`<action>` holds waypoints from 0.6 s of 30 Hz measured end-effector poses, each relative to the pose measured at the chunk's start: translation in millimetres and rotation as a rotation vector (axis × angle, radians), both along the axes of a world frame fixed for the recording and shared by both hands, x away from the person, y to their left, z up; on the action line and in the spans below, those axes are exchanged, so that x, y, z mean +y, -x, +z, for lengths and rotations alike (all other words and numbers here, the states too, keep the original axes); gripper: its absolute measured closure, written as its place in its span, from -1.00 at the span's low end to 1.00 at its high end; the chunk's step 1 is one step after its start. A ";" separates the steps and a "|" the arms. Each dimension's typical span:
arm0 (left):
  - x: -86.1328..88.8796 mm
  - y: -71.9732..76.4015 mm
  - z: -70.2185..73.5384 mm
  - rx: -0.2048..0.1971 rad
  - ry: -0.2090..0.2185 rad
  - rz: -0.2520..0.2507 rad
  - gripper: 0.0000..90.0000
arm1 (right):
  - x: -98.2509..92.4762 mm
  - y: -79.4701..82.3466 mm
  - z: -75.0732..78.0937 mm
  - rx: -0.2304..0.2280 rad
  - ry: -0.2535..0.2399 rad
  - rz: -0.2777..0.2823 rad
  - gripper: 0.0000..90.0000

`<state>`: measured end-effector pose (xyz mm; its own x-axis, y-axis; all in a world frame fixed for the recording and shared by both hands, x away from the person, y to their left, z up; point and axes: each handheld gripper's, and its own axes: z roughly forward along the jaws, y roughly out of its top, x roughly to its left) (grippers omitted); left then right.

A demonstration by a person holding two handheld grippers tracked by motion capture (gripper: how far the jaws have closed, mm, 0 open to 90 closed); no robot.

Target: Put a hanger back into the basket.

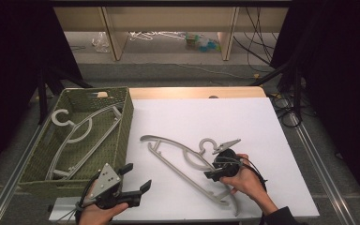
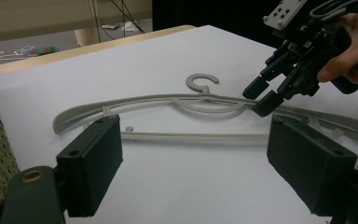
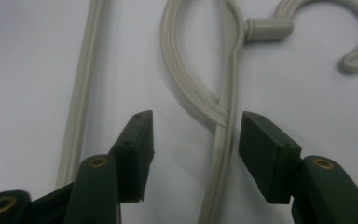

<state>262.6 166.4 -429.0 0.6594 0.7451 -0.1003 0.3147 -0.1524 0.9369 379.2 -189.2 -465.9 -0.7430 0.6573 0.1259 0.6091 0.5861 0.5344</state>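
Surface: white tabletop (image 1: 187, 117) with a wooden strip along its far edge, dark curtains to either side, shelving and loose cables on the floor beyond.
Hanger on the table: a grey plastic hanger (image 1: 183, 164) lies flat near the middle of the white top, hook (image 1: 207, 143) pointing away from you.
Your right gripper (image 1: 212, 175): lowered over the hanger's upper arm just below the hook. In the right gripper view the arm and the loop beside the neck (image 3: 223, 116) sit between the half-spread jaws, with a gap on each side, so nothing is clamped.
Your left gripper (image 1: 138, 180): low at the near edge beside the basket, jaws spread wide and empty, aimed across the table at the hanger.
Basket: green woven basket (image 1: 122, 136) at the table's left, with another grey hanger (image 1: 82, 136) leaning inside it.
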 end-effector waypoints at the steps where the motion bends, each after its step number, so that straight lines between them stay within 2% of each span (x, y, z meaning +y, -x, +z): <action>1: -0.2 0.2 -0.3 0.004 0.004 0.005 -0.60 | 0.9 -1.2 -1.1 0.013 0.014 -0.002 0.06; 4: 0.2 0.9 0.4 0.007 -0.001 0.009 -0.60 | 3.8 -3.0 -1.4 0.038 0.066 0.008 0.17; 6: -0.1 0.4 -0.5 0.005 0.003 0.007 -0.60 | 5.2 -2.8 0.1 0.026 0.107 0.027 0.29; 7: 0.8 0.1 0.2 -0.003 -0.017 -0.003 -0.60 | 5.2 -2.8 0.3 0.027 0.119 0.021 0.33; 10: 0.4 0.3 -0.3 -0.002 -0.016 -0.008 -0.60 | 4.9 -2.2 1.4 0.045 0.129 0.010 0.37; 12: 0.2 0.4 -0.4 -0.001 -0.016 -0.008 -0.60 | 4.8 -3.7 0.6 0.028 0.150 0.017 0.51; 14: -0.7 0.8 -1.4 0.012 -0.005 -0.001 -0.60 | 3.5 -6.6 0.5 0.040 0.148 0.018 0.58; 15: -0.6 0.6 -1.4 0.010 -0.010 -0.001 -0.60 | 3.8 -7.8 0.8 0.056 0.149 0.004 0.59; 16: -0.2 -0.4 -1.5 0.000 -0.017 -0.013 -0.60 | 4.1 -9.0 0.6 0.053 0.153 0.010 0.59; 17: -1.4 0.0 -2.2 0.009 0.002 -0.004 -0.60 | 5.5 -9.0 1.4 0.062 0.161 0.007 0.59; 18: -1.1 -0.3 -1.8 0.002 -0.008 -0.009 -0.60 | 7.5 -9.7 1.6 0.061 0.174 0.008 0.59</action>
<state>262.9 165.3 -430.8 0.6659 0.7399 -0.0958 0.3153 -0.1627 0.9350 388.9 -181.7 -464.3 -0.7425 0.6676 0.0557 0.6325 0.6712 0.3866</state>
